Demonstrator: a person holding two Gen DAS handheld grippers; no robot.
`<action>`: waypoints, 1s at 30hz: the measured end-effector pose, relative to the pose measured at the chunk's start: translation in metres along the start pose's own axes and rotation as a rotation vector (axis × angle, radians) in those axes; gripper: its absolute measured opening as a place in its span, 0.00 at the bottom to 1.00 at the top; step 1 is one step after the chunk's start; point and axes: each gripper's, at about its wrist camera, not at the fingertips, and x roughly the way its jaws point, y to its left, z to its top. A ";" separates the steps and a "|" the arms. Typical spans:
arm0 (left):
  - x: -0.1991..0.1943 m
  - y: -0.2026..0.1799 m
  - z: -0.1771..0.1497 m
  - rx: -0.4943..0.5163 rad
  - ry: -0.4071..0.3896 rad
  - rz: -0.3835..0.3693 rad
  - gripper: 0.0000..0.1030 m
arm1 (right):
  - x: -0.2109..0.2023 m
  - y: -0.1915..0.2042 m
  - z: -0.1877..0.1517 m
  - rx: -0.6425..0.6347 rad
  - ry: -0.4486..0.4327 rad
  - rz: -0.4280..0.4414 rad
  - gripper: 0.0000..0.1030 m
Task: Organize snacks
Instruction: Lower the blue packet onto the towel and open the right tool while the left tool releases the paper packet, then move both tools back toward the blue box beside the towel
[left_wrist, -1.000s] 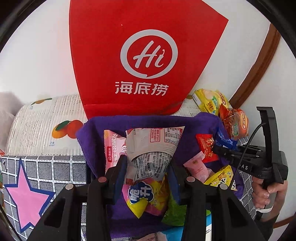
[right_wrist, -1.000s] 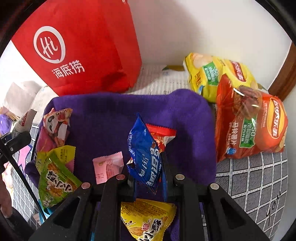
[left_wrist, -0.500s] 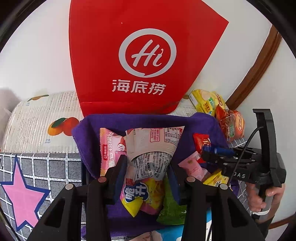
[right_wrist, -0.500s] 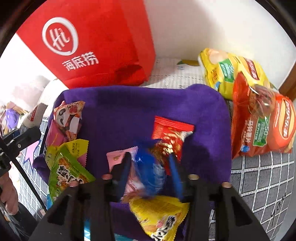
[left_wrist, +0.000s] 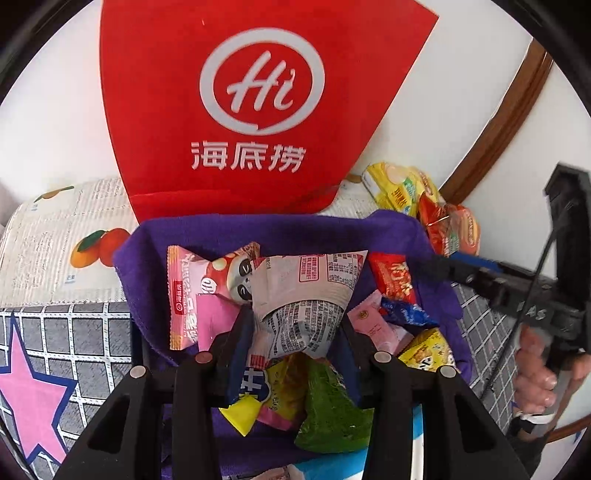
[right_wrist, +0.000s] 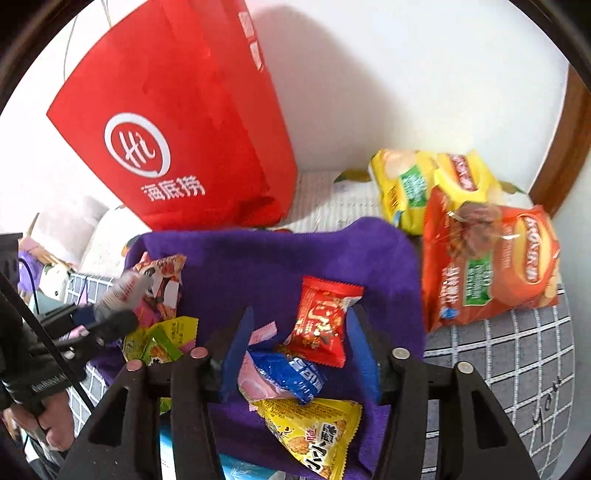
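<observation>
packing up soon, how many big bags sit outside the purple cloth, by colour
yellow chip bag: 1
orange chip bag: 1
red tote bag: 1
total: 3

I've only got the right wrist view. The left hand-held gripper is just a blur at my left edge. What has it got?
Observer: The left hand-held gripper is shut on a crumpled grey-white packet covered in small print, above the purple-lined bin.
Operator: What's on the table to the left of the bin?
Observer: A grey checked cloth with a big pink star outlined in blue.
Operator: And behind that cloth?
Observer: A newsprint-patterned cloth with an orange fruit print, lying next to the bin's back left corner.
</observation>
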 end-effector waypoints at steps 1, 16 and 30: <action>0.004 0.000 0.000 -0.001 0.007 0.001 0.41 | -0.002 0.000 0.001 0.008 -0.003 -0.014 0.59; -0.001 0.000 0.001 -0.024 0.019 -0.048 0.56 | -0.014 0.001 0.006 -0.001 -0.070 -0.127 0.69; -0.032 -0.013 0.002 0.000 -0.015 -0.037 0.58 | -0.057 0.028 -0.007 -0.005 -0.174 -0.036 0.61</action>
